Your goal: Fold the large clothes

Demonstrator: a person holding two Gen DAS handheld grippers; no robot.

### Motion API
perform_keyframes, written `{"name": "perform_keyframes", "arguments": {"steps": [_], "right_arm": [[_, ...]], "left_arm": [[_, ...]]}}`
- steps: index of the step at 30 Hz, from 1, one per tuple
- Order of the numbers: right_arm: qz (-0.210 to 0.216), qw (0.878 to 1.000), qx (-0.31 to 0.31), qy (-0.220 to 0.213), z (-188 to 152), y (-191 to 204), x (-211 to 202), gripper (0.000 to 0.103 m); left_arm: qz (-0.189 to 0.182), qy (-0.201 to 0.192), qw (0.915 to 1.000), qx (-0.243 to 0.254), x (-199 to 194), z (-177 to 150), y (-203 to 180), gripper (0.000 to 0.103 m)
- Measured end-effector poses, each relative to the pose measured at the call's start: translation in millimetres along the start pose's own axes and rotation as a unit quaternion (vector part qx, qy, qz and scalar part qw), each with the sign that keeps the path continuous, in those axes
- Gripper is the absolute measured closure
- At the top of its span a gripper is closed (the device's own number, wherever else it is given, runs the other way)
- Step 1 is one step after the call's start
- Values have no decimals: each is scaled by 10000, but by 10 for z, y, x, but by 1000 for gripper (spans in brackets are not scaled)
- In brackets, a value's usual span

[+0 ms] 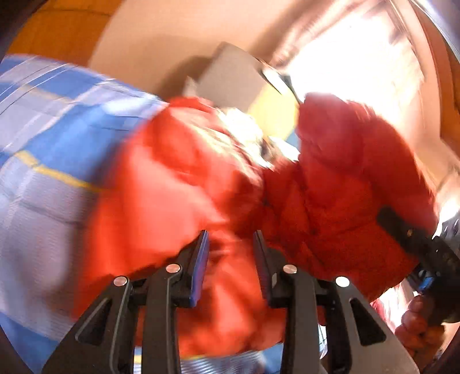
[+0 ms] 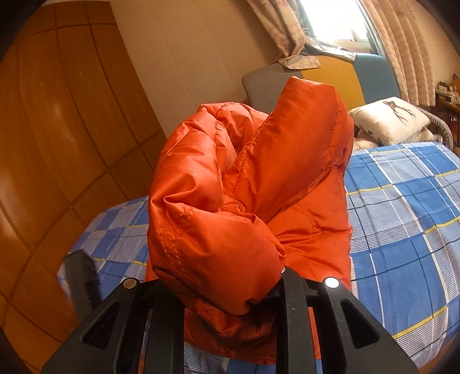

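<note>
A puffy orange quilted jacket (image 1: 330, 184) hangs bunched above the bed; the left wrist view is blurred by motion. My left gripper (image 1: 231, 247) is open, its blue-padded fingers (image 1: 201, 264) apart just in front of a fold of the jacket. My right gripper (image 2: 227, 290) is shut on a thick bunch of the jacket (image 2: 244, 187), which covers its fingertips. The right gripper also shows at the right edge of the left wrist view (image 1: 414, 238), clamped on the jacket, with the person's hand below it.
A bed with a blue, white and yellow checked sheet (image 2: 402, 201) lies under the jacket. White pillows (image 2: 391, 120) sit at its head by a grey, yellow and blue headboard (image 2: 345, 74). A wooden wardrobe (image 2: 57, 143) stands left; curtains frame a bright window (image 2: 330, 17).
</note>
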State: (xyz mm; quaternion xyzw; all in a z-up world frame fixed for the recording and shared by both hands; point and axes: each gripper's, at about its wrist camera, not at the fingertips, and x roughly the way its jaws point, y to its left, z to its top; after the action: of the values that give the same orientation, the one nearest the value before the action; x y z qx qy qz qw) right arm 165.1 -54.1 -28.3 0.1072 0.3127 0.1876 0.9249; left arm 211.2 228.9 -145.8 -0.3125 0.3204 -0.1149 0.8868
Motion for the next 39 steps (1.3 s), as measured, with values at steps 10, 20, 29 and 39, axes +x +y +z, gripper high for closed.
{"name": "perform_keyframes", "arguments": {"steps": [10,20,29,39], "right_arm": [[82,9974,-654,303,-204,498,211,83],[82,9916,-1003,812,-505,861,555,83],[8,9827,-1312,1307,-746,987,970,83],[-113,9752,-1818,1258,-768,1089,884,73]], "left_arm": [[115,53,9975,-695,-30,-247,439,100],[-142,26,9949,-995,-266,-435,617,102],[131,-23,9918,-1274,-622,-637,855,100],[1076,-222,9889,-1003,-1398,-652,879,73]]}}
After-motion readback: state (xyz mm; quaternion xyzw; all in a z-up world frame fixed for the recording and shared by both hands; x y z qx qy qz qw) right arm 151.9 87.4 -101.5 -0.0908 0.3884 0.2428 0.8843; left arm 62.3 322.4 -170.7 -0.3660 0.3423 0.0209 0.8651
